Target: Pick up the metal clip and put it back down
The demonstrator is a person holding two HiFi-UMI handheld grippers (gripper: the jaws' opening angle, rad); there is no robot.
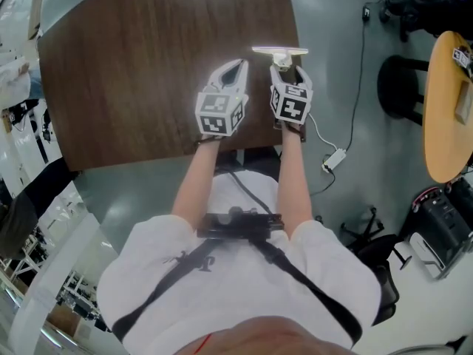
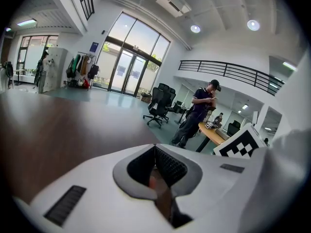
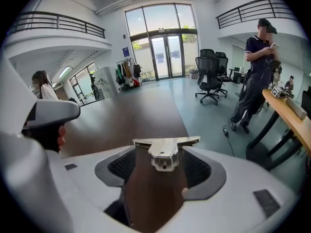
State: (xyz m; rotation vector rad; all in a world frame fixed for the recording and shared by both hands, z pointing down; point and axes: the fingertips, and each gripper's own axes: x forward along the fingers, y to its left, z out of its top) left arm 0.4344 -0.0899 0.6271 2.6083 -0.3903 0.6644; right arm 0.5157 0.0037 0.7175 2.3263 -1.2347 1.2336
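Two pairs of tongs are held low over the dark wooden tabletop (image 1: 133, 65), side by side. Left of the metal clip (image 3: 164, 155), the left tongs (image 2: 155, 147) are seen pressed together at the tips with nothing gripped, and no part in the work is apparent for them.

The clip itself is found standing on the tabletop, its flat wing uppermost and its narrow body below. The right tongs (image 1: 286, 71) are spread wide to either side of that body, and bare wood can be seen between each pad and the metal, so no grip is judged to be made. This is read as one end of the task: either the pickup is about to begin or the clip has been set back down; which of the two cannot be told. For a pickup, the tongs would need to be closed squarely on the narrow body under the wing and lifted straight up. For a release, they would need to be drawn straight back so the wing is not caught.

Right of the clip, the tabletop's edge (image 1: 298, 39) lies very near, so a sideways nudge is best avoided. Beyond it only open floor is seen, crossed by a cable (image 1: 356, 80). Ample clear wood is left far to the clip's left.
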